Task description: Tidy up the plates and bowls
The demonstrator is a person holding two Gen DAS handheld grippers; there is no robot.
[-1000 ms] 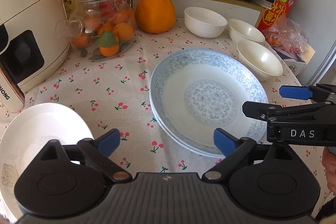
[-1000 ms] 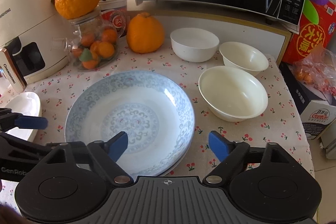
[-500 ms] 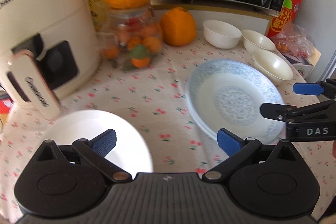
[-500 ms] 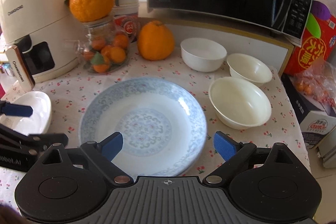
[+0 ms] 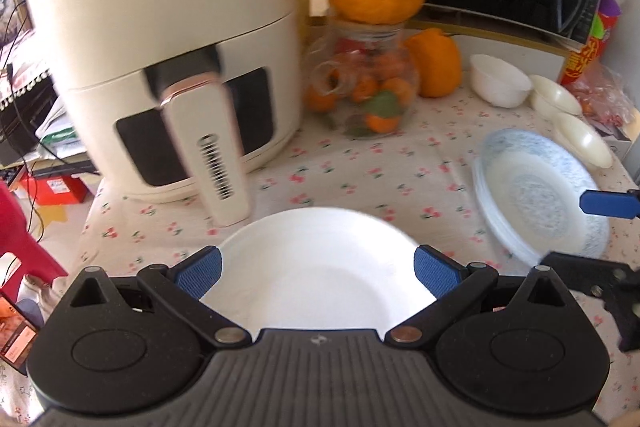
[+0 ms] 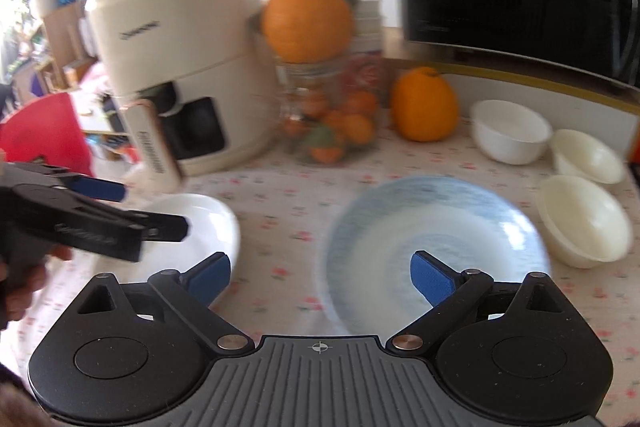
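Both views have swung left since 0.5 s ago: air fryer (image 5: 160, 43) now dominates, with white plate (image 5: 320, 267) just in front of it, centred between the left gripper (image 5: 316, 269) fingers, spread wide, grasping nothing. Blue-patterned plates (image 6: 436, 247) lie right of the fryer; right gripper (image 6: 320, 277) wide, empty. Three bowls (image 6: 508, 135) farther right.

The right gripper (image 6: 320, 277) is wide open above the blue plate (image 6: 436, 239), with the white plate (image 6: 208, 219) beside it.
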